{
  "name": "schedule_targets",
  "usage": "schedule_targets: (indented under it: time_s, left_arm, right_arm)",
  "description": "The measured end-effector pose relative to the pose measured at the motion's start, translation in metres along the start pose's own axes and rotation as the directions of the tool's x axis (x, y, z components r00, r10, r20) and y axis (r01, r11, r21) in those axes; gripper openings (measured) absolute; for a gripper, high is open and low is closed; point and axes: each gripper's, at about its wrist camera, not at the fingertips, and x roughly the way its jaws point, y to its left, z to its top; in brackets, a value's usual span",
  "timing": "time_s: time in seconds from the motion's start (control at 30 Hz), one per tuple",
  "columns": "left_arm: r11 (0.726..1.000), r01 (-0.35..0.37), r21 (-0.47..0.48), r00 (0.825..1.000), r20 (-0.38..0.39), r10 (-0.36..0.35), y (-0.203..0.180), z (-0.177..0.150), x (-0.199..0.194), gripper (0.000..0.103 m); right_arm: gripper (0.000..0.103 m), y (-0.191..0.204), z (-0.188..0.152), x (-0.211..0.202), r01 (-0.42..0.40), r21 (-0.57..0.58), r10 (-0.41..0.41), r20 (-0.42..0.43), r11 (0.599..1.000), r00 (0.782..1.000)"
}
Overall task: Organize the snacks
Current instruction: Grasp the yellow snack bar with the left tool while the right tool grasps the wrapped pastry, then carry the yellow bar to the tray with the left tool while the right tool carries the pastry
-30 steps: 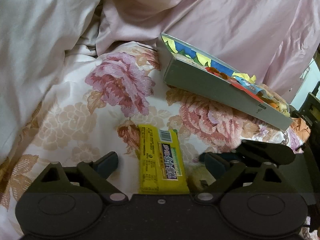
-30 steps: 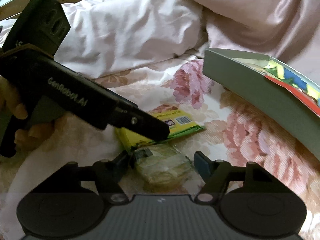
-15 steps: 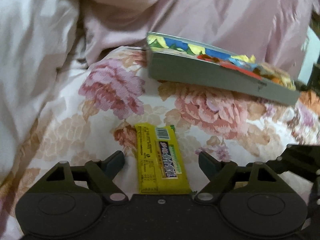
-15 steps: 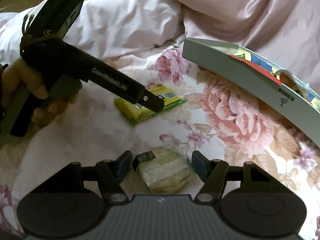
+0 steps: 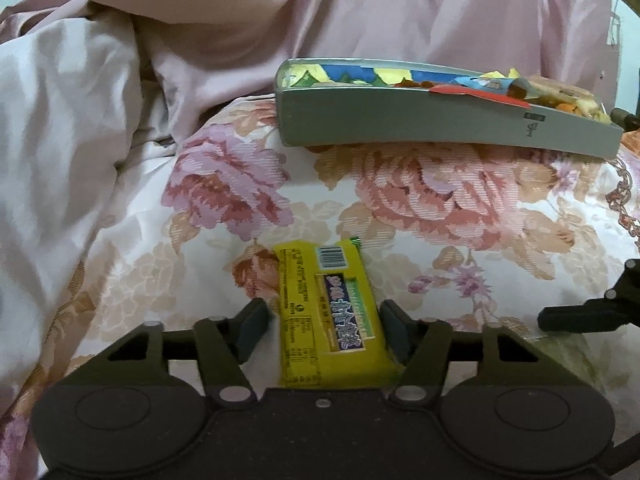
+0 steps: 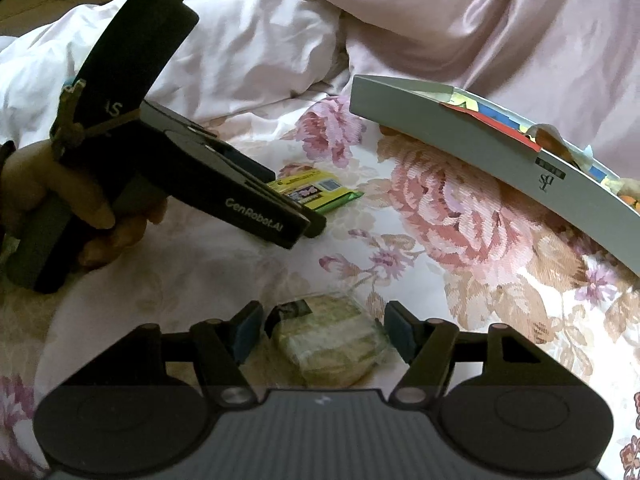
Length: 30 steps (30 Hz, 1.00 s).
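**2 grippers closing in on 2 snacks beside the tray**

The left gripper (image 5: pixel 323 320) is straddling a flat yellow foil snack packet with a barcode and a green end (image 5: pixel 328 316), which is lying on the floral pink-and-cream bedspread (image 5: pixel 224 184). Its jaws have just been closing: the right pad is sitting against the packet's edge, while a thin gap is showing at the left pad, so the packet is lying between the fingers and is not yet clamped. In the right wrist view, the same packet (image 6: pixel 316 190) is poking out past the black fingers, and a hand (image 6: pixel 48 196) is wrapping around the handle.

The right gripper (image 6: pixel 320 330) is standing open around a small clear-wrapped pale green block-shaped snack (image 6: pixel 332 344), with space on both sides of it.

A long shallow grey cardboard tray (image 5: pixel 400 124), holding colourful wrappers, is resting farther back on the bedspread, well apart from both snacks. A crumpled pink satin duvet (image 5: pixel 400 12) is bunching up behind it.
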Motion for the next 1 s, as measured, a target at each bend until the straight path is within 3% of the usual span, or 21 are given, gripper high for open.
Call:
schedule_targets:
  time_s: [0.1,0.43,0.57,1.0]
  left_arm:
    - [1.000,-0.023,0.003,1.000,-0.004,0.023,-0.001,0.000,-0.001,0.050]
    - [0.999,-0.011,-0.051,0.999,-0.051,0.008,-0.013,-0.006,-0.025,0.049]
    - [0.994,0.049,-0.093,0.996,-0.075,-0.056,-0.025,-0.014,-0.039,0.049]
    - [0.998,0.066,0.013,0.990,-0.129,-0.064,-0.063,-0.040,-0.073,0.050]
  right_arm:
    - [0.071,0.000,0.000,0.000,0.008,0.012,-0.008,0.004,1.000,1.000]
    - [0.071,0.000,-0.009,-0.013,0.047,0.047,-0.047,-0.002,0.998,0.999]
    - [0.071,-0.006,-0.020,-0.028,0.053,0.075,-0.052,-0.010,0.996,0.999]
    - [0.071,-0.015,-0.038,-0.054,0.107,0.110,-0.105,-0.024,0.988,0.994]
